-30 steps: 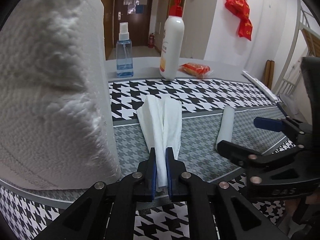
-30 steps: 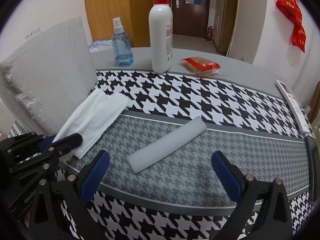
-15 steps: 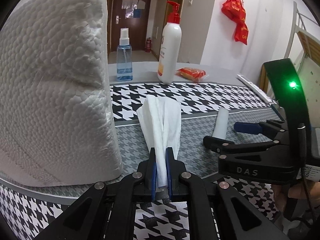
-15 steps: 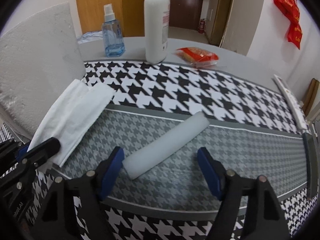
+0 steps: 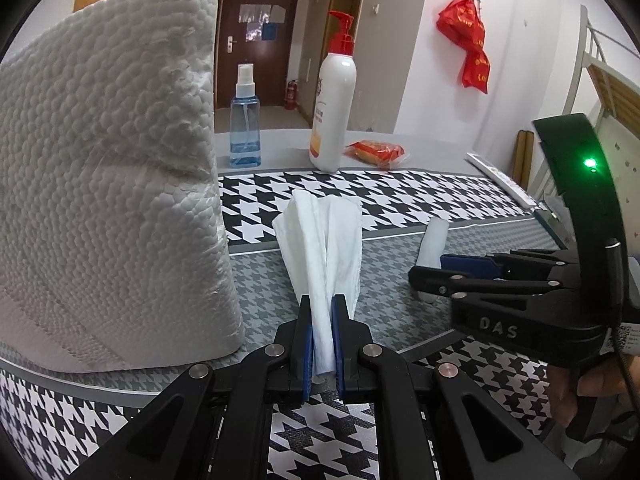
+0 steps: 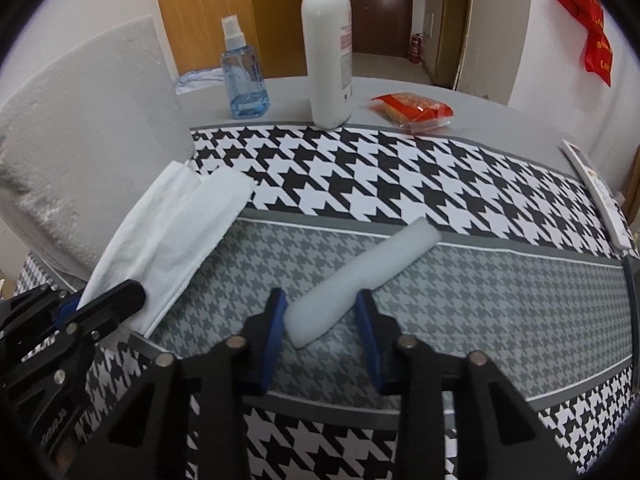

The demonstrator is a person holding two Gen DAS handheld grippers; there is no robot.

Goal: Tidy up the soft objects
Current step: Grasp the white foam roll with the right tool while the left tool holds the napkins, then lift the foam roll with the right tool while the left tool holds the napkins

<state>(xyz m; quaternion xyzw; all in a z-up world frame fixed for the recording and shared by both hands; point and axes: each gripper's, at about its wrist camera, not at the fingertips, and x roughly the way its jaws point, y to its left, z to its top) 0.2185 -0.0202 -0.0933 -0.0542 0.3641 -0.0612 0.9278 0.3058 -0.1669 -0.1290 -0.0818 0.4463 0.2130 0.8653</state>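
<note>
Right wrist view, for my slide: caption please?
Right tool closing around white foam cylinder on houndstooth tablecloth.

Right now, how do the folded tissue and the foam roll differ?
The folded tissue is flat, creased and fanned; the foam roll is a smooth cylinder. The tissue lies beside the paper towel roll; the foam roll lies farther right. The left tool is shut on the tissue; the right tool is closing around the foam roll's near end. Both are white.

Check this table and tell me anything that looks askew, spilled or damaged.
Nothing is spilled or damaged. The white foam roll lies diagonally across the grey houndstooth band, and the right claw is closing around its near end. The left claw pinches the folded white tissue, which fans out unevenly.
</note>
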